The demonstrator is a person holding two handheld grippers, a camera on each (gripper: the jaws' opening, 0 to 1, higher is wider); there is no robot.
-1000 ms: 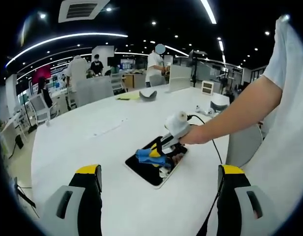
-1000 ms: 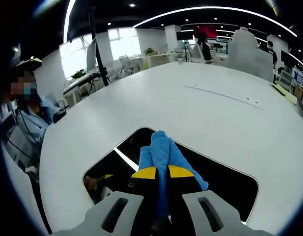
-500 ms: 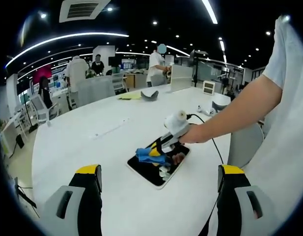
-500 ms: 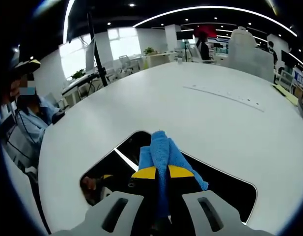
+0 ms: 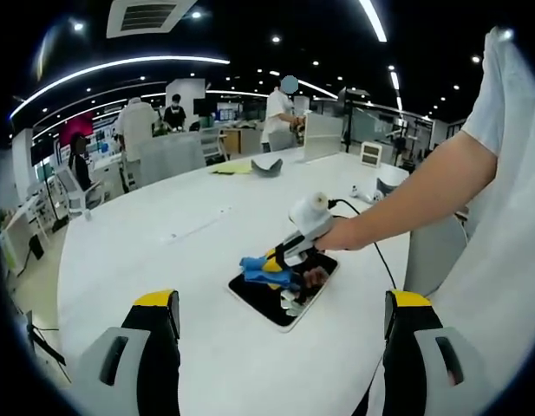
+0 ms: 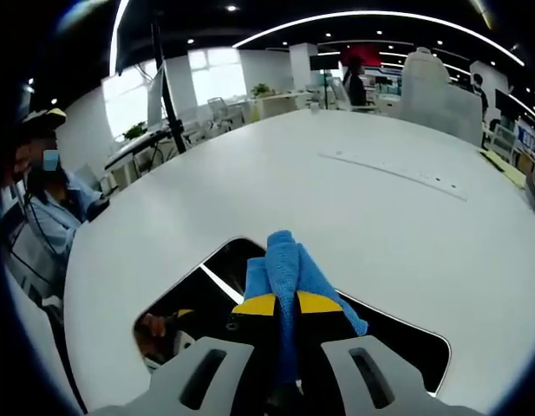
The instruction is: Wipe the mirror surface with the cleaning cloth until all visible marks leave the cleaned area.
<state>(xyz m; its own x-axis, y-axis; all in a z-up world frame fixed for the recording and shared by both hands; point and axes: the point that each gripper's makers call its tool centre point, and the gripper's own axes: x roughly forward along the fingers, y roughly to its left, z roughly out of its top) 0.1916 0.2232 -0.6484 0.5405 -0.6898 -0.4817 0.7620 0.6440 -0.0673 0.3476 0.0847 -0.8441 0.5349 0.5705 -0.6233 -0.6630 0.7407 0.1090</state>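
right gripper [image 6: 281, 305] clamped on soft blue folded cleaning cloth [image 6: 289, 269] | dark rectangular mirror [image 5: 260, 298], probably fragile, near white table's [image 5: 146, 251] edge | left gripper [image 5: 280, 308] open, empty

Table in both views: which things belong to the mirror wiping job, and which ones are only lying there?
Job:
- mirror
- blue cleaning cloth
- right gripper, shut on the cloth
- left gripper, open, held away

Lying about:
- grey curved object
- yellow sheet
- small white box
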